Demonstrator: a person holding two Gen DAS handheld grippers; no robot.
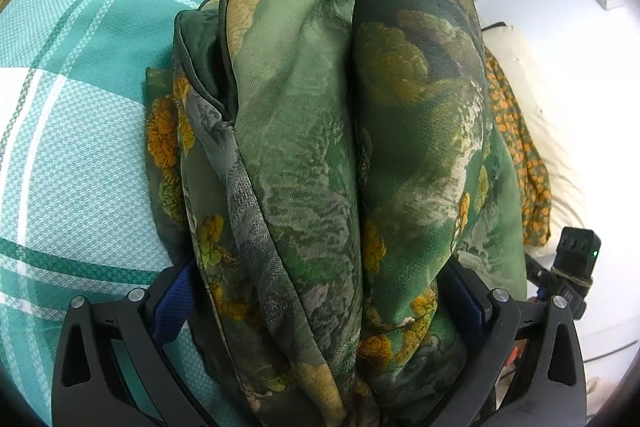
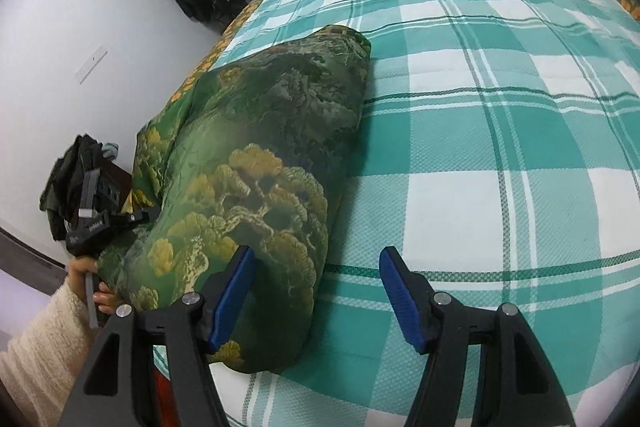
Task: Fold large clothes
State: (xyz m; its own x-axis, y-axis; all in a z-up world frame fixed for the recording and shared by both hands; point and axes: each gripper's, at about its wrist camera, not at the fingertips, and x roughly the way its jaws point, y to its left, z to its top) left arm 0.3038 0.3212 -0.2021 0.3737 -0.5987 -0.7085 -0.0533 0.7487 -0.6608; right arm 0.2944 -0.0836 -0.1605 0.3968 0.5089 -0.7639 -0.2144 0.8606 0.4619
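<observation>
Left wrist view shows the left hand-held gripper (image 1: 320,307) clenched on a thick bundle of the green printed garment (image 1: 312,155), whose folds fill the gap between its fingers and run straight ahead, away from the camera. The garment lies on the bed, on a teal checked bedspread (image 1: 80,115), close to the bed's edge, with its long axis roughly along that edge. An orange-patterned cloth (image 1: 520,155) hangs just beyond it toward the white wall.

Right wrist view shows the same garment (image 2: 256,155) ahead and to the left of the right hand-held gripper (image 2: 316,291), which is released, its blue pads (image 2: 236,291) spread wide and gripping nothing; the left pad sits just over the garment's near end, the right over bare bedspread (image 2: 500,147). The person's left hand (image 2: 90,287) holds its tool at the garment's far-left side.

So the left gripper has the cloth already; the right would probably need to shift leftward to take an edge. Bedspread to the right offers room for folding, and nothing appears to block it.
</observation>
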